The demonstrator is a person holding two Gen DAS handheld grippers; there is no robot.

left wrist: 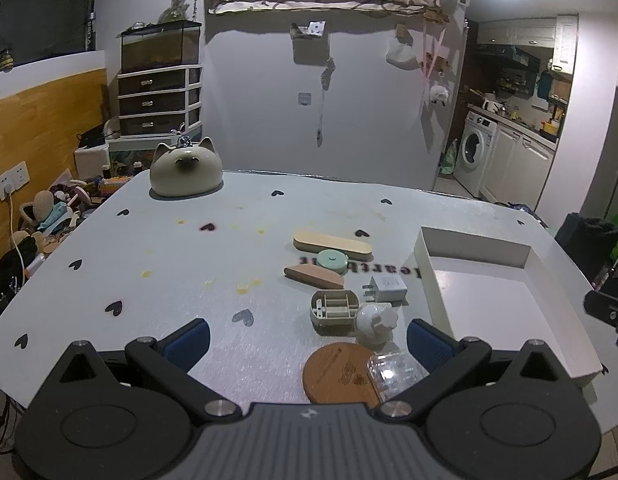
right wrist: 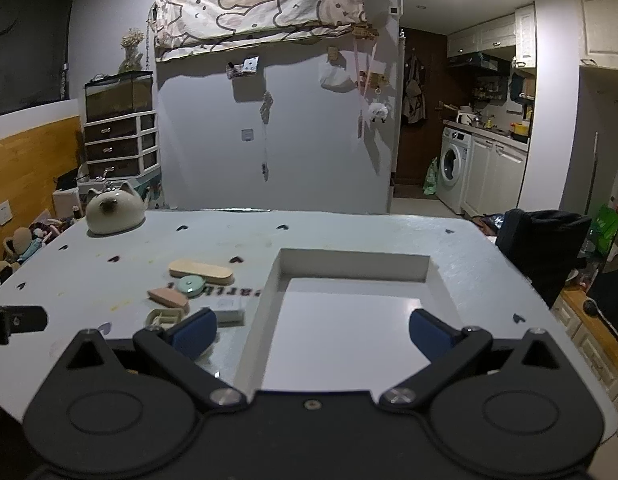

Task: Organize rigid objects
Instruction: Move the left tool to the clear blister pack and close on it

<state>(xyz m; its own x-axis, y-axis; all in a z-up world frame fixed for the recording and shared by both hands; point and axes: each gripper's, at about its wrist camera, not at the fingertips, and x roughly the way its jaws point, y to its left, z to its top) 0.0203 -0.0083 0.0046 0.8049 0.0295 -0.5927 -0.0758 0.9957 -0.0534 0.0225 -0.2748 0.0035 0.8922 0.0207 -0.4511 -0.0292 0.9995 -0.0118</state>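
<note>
A cluster of small objects lies on the table left of a white shallow box (left wrist: 433, 276) (right wrist: 265, 292): a beige oblong case (left wrist: 333, 243) (right wrist: 201, 271), a mint round disc (left wrist: 332, 261) (right wrist: 191, 285), a pink wedge (left wrist: 313, 276) (right wrist: 167, 297), a white plug adapter (left wrist: 387, 289) (right wrist: 229, 310), a grey-green open case (left wrist: 333, 307) (right wrist: 163, 317), a white knob-shaped piece (left wrist: 376, 322), a round wooden coaster (left wrist: 339, 372) and a clear plastic piece (left wrist: 393, 372). My left gripper (left wrist: 307, 340) hovers open just before the coaster. My right gripper (right wrist: 313, 330) hangs open over the box's near edge.
A cat-shaped ceramic pot (left wrist: 186, 168) (right wrist: 115, 209) sits at the table's far left corner. The other gripper shows at the right edge (left wrist: 607, 312) and at the left edge (right wrist: 13, 322). A dark chair (right wrist: 543, 248) stands by the table's right side.
</note>
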